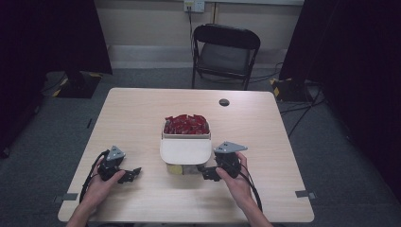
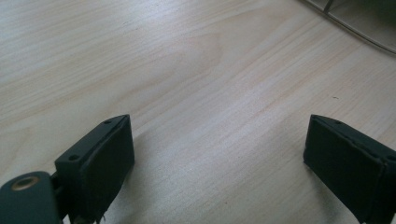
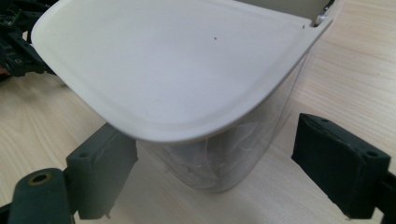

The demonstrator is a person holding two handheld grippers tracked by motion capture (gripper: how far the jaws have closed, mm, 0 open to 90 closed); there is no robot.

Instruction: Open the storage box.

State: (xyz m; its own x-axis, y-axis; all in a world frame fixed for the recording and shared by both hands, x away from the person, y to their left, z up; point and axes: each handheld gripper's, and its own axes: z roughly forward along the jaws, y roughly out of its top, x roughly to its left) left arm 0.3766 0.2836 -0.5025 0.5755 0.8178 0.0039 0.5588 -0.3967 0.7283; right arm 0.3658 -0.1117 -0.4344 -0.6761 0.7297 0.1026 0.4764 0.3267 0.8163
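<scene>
Where the wooden table (image 1: 142,113) fills the middle of the high view, a white box (image 1: 186,142) sits at its centre. Its far half is open and heaped with red packets (image 1: 186,124); its near half is covered by a white lid (image 1: 185,150) with rounded corners. Below the lid a clear front wall shows something pale and yellowish inside, too small to make out.

At the lower left of the high view, the left gripper (image 1: 130,174) rests low over the table, held by the left hand (image 1: 101,182), its jaws pointing right toward the box but well apart from it. In the left gripper view its gripper (image 2: 217,163) has both jaws spread wide over bare wood, with nothing between them; a corner of the box (image 2: 359,23) shows at the upper right of the frame.

At the lower right of centre in the high view, the right gripper (image 1: 209,173) sits just beside the box's near right corner, held by the right hand (image 1: 236,182). In the right gripper view its gripper (image 3: 215,179) is wide open, jaws standing either side of the clear wall (image 3: 224,158) under the lid (image 3: 173,65), not pressing on it. The other gripper (image 3: 18,51) shows at the upper left of that frame.

A black folding chair (image 1: 226,52) stands beyond the table at the top of the high view.
</scene>
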